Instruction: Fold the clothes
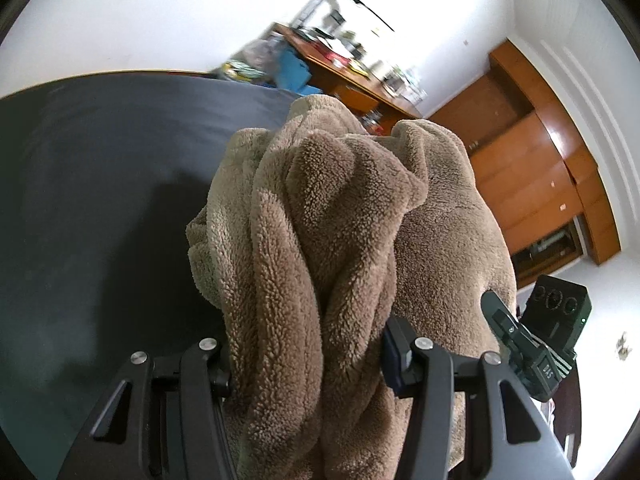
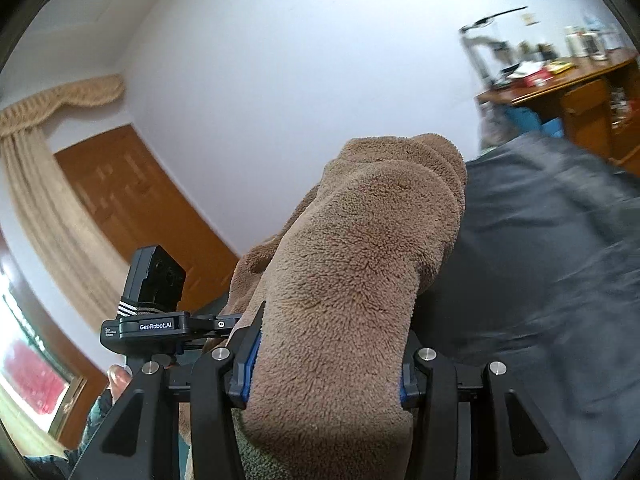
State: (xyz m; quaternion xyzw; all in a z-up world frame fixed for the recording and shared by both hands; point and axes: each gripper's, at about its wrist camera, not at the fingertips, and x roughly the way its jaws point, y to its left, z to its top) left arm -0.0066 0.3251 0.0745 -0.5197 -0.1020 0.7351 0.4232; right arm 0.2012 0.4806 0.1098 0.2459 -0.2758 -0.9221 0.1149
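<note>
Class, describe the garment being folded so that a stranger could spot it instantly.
Find the dark grey bed sheet filling the foreground. Above it, the left gripper and right gripper clamp a bunched brown fleece garment. It alone is fuzzy and tan.

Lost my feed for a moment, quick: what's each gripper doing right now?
Left gripper: closed on a bunched part of the brown fleece garment.
Right gripper: closed on a thick fold of the same garment.
</note>
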